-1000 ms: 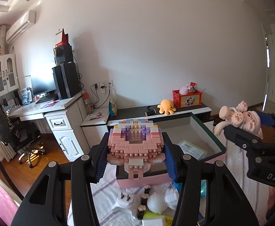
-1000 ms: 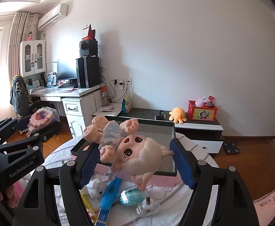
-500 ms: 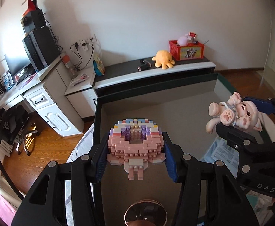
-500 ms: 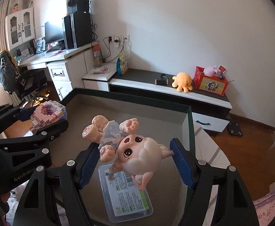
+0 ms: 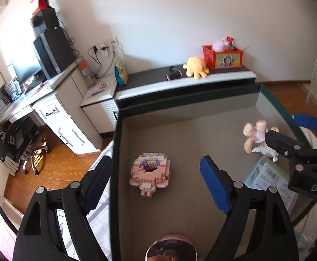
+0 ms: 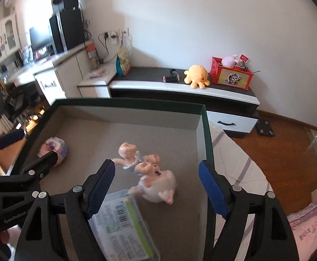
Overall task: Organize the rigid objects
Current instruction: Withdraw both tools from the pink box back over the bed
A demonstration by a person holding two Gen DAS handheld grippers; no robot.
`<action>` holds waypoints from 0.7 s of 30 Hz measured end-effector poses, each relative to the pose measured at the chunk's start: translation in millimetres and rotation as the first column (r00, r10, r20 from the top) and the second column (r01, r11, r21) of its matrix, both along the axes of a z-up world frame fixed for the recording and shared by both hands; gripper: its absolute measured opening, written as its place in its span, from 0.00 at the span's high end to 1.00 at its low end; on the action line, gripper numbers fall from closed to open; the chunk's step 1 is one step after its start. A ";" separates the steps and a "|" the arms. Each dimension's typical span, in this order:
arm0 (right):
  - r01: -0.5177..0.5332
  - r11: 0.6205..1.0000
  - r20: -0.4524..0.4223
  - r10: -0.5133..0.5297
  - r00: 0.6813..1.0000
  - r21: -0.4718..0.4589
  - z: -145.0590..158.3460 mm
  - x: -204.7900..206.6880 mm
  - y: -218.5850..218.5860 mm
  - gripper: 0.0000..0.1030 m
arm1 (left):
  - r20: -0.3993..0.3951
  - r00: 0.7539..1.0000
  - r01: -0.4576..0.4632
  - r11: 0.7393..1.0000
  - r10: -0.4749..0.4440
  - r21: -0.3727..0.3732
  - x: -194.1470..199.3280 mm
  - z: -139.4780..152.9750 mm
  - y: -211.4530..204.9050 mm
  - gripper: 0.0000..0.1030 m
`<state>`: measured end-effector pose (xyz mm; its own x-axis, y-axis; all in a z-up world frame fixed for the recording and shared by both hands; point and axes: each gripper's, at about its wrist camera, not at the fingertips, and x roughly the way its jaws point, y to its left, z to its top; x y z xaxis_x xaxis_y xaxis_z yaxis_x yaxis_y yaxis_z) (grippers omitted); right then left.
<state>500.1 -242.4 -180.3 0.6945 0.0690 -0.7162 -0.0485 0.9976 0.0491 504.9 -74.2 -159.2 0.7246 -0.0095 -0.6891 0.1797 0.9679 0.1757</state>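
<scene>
In the left wrist view, the left gripper (image 5: 156, 178) is hanging over the dark-rimmed box (image 5: 180, 99) with its jaws spread wide; they have just been opening, and nothing is between the pads now. The brick-built toy (image 5: 150, 175) is lying on the grey floor of the box, near the left wall. The risk I see here: if this gripper is sinking further, its left finger, which is standing over the rim, could knock the box sideways. A round shiny object at the bottom edge is cut off, and I cannot tell what it is.

In the right wrist view, the right gripper (image 6: 156, 188) is also spread, its jaws having just been opening, and is holding nothing. The pink doll (image 6: 153, 179) is blurred, so it may be tumbling; it could land badly on the clear plastic case (image 6: 123, 224). The case label is unreadable.
</scene>
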 end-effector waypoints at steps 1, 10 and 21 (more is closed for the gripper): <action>-0.001 1.000 0.017 0.000 1.000 0.016 5.3 -7.9 -1.6 0.21 | 0.022 1.000 0.001 1.000 -0.001 -0.010 -8.9 7.1 2.8 0.14; -0.026 0.999 0.244 0.014 0.970 0.048 65.9 -122.9 11.8 0.15 | 0.284 0.957 -0.019 0.994 0.049 -0.109 -141.8 75.5 36.7 0.00; 0.013 1.000 0.462 -0.018 0.887 0.014 101.1 -285.7 38.9 0.00 | 0.405 0.908 -0.020 0.979 0.103 -0.203 -305.2 99.7 71.1 0.00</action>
